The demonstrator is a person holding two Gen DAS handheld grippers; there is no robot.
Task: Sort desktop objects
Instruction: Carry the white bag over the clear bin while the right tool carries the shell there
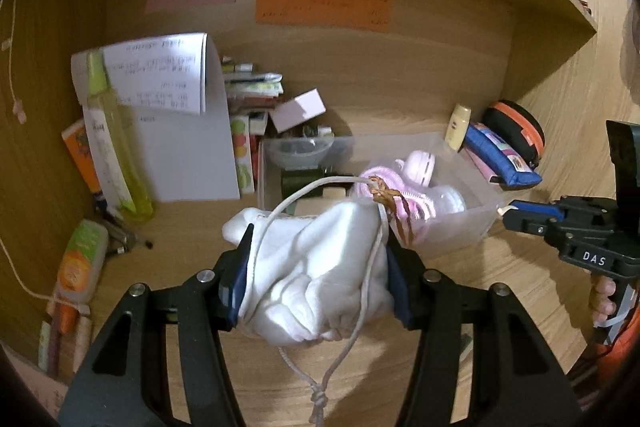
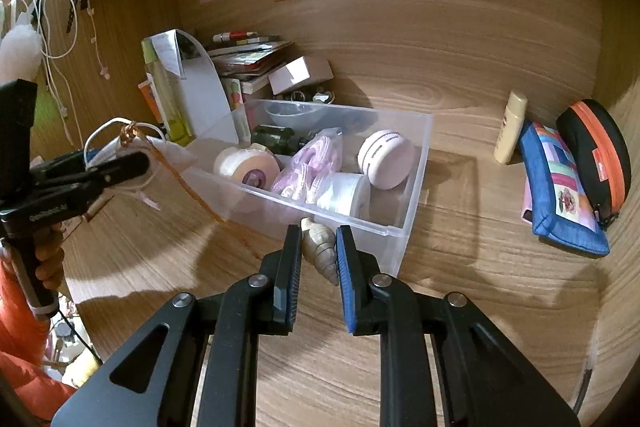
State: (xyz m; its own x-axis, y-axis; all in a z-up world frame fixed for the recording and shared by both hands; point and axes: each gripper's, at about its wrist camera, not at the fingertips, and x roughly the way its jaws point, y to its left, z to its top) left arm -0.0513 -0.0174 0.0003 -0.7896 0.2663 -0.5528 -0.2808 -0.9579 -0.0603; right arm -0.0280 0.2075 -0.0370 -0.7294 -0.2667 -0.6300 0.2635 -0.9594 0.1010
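Note:
My left gripper (image 1: 318,255) is shut on a white drawstring pouch (image 1: 320,283) with a white cord and a brown tassel, held just in front of the clear plastic box (image 1: 476,227). It also shows at the left of the right wrist view (image 2: 120,163). My right gripper (image 2: 319,247) is shut on a beige spiral seashell (image 2: 320,247), held at the near rim of the clear box (image 2: 416,195). The box holds a tape roll (image 2: 248,169), pink hair rollers (image 2: 312,167), a pink round case (image 2: 386,157) and a dark green bottle (image 2: 276,137).
A yellow-green bottle (image 1: 114,143), a white paper stand (image 1: 184,131), stacked books (image 1: 252,87) and a small pink box (image 1: 298,109) stand at the back left. A cream tube (image 2: 510,127), a blue pouch (image 2: 560,187) and a black-orange case (image 2: 600,151) lie at the right. Wooden walls enclose the desk.

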